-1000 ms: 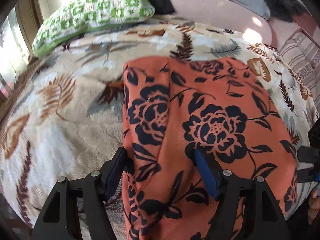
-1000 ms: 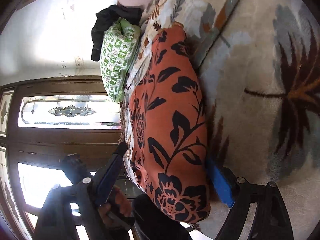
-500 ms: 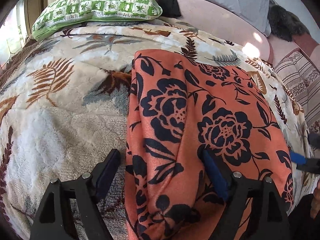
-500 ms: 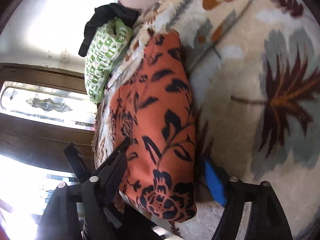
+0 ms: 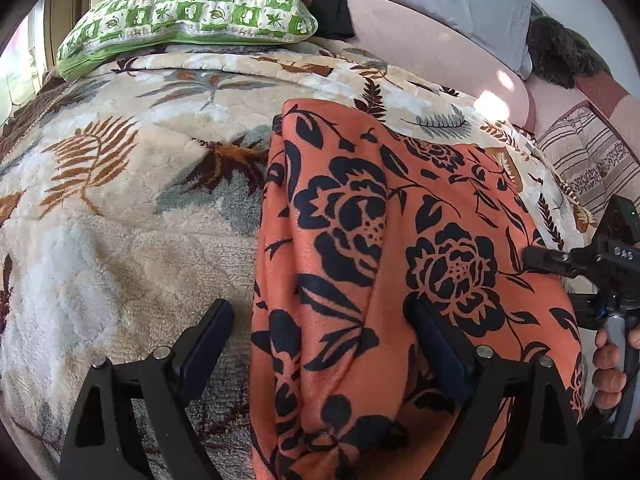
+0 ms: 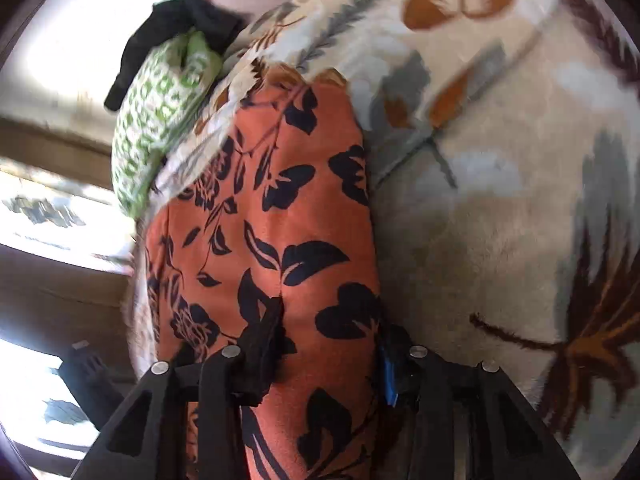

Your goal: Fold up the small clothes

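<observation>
left tongs (image 5: 320, 348) – black angular frame, silver screws, dark blue pads | right tongs (image 6: 328, 356) – black frame, silver screws, bright blue pad, grey handle

i see both fisheye views curved, dark at corners. left view sharp, daylit; sun patch glaring on the pink headboard (image 5: 490, 100). right view motion-blurred, its window (image 6: 52, 208) blown out white.

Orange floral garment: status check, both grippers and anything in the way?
Left gripper open, jaws just widening, straddling the orange floral garment edge. Right gripper jaws just closing onto its fold. Garment flat on blanket. Nothing in the way.
</observation>
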Demonstrator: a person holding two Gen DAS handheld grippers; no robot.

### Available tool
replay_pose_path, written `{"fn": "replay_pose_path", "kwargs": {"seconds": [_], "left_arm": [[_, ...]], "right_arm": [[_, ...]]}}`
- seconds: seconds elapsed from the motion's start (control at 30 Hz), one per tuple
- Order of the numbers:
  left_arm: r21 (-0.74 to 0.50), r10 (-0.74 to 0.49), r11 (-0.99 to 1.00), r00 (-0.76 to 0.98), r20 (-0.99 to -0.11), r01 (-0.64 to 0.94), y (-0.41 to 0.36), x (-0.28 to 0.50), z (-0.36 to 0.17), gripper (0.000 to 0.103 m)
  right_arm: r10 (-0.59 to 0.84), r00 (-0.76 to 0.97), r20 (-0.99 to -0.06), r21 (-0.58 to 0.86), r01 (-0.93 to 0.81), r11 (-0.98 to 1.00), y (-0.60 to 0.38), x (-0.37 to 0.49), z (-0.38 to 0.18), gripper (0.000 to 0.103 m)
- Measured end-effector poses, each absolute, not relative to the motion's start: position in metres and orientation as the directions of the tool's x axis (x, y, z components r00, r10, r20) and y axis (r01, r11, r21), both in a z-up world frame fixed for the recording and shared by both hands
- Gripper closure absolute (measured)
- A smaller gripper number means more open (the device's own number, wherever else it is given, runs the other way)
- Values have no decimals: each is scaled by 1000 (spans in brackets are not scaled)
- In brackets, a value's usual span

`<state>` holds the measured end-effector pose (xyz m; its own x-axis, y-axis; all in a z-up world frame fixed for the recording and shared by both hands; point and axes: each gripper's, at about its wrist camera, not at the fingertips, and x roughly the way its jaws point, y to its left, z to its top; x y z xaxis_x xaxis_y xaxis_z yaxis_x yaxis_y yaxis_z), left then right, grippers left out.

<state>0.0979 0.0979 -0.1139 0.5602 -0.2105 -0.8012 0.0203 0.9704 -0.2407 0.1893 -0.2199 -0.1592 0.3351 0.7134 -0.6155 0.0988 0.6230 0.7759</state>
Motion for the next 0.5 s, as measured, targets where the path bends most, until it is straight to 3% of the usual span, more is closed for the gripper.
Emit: {"fn": "replay_pose_path", "kwargs": {"seconds": [0.03,0.1,0.2,0.3,0.33,0.37,0.4,0.47,0.5], "left_arm": [[-250,-219,968,558,-800,20,99,98,-115,11],[-245,-214,969,558,-802,20,98,98,-115,11],[-247,-216,969,557,-802,19,98,99,-115,11],[-249,-217,968,558,-801,20,98,100,-116,11],[-249,-218,968,559,-800,22,98,100,-116,10],[-252,-222,967,559,-799,23,99,100,-117,10],[-257,-226,966,558,-798,23,100,100,-117,10],[-258,-224,966,558,-799,19,98,102,-118,8],[-249,-215,968,559,-801,17,96,103,-118,8]], "right_arm": [[718,335,-610,779,92,620,-223,189,-151,37],[681,370,-632,747,61,662,-229,192,-132,27],[694,409,-592,774,50,631,-241,212,-116,24],[762,288,-580,809,95,580,-220,251,-145,23],[751,264,-605,792,110,600,-216,255,-152,38],[731,278,-623,774,88,627,-212,255,-148,62],[693,318,-647,740,43,671,-207,251,-135,72],[609,385,-693,656,-12,755,-205,238,-122,75],[584,367,-724,639,39,768,-208,242,-137,75]]}}
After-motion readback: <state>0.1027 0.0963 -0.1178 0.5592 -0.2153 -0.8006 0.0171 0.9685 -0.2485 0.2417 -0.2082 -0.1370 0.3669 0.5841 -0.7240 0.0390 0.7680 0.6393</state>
